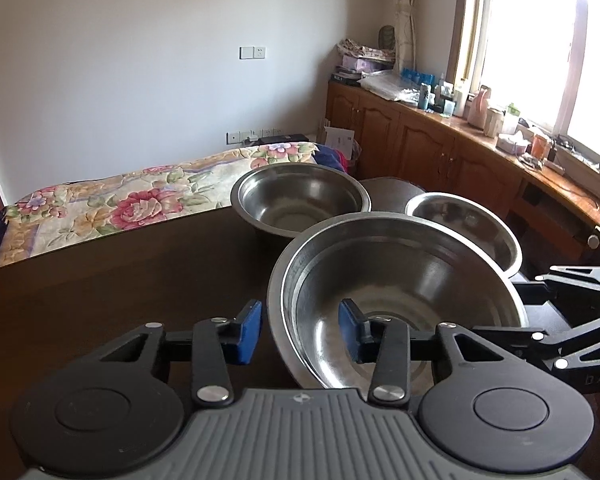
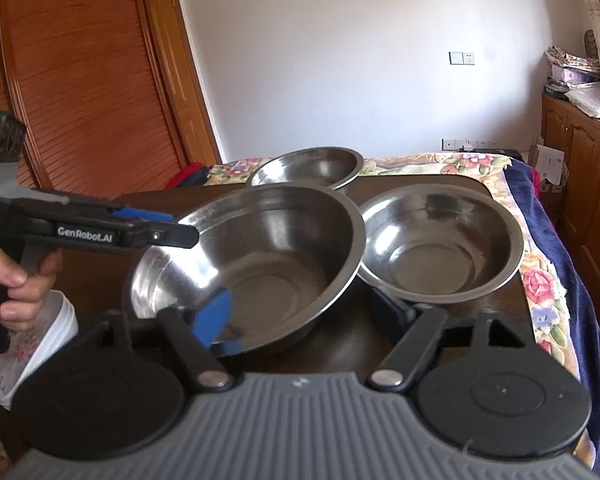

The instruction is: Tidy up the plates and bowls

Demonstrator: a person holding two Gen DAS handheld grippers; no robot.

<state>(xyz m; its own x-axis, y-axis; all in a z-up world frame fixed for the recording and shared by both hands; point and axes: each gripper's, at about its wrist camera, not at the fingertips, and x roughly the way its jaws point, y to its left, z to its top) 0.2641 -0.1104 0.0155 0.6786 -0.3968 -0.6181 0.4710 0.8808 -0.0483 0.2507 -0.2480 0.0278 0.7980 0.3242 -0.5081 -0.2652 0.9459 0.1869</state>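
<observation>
Three steel bowls stand on a dark wooden table [image 1: 120, 280]. The large bowl [image 1: 400, 280] [image 2: 260, 248] is nearest. A smaller bowl [image 1: 300, 196] [image 2: 312, 168] sits behind it, and another bowl [image 1: 464, 224] [image 2: 436, 240] touches its right side. My left gripper [image 1: 299, 330] [image 2: 160, 224] straddles the large bowl's left rim, one blue pad outside and one inside, with a gap to the metal. My right gripper [image 2: 300, 316] [image 1: 532, 308] straddles the same bowl's near right rim, its left pad inside and its right pad outside under the right-hand bowl. Neither gripper presses on the rim.
A person's hand [image 2: 24, 280] holds the left gripper's handle. White flower-patterned dishes [image 2: 52, 332] are stacked at the table's left. A bed with a floral cover [image 1: 120, 200] [image 2: 540, 280] lies beyond the table. Wooden cabinets [image 1: 420, 140] with clutter line the window side.
</observation>
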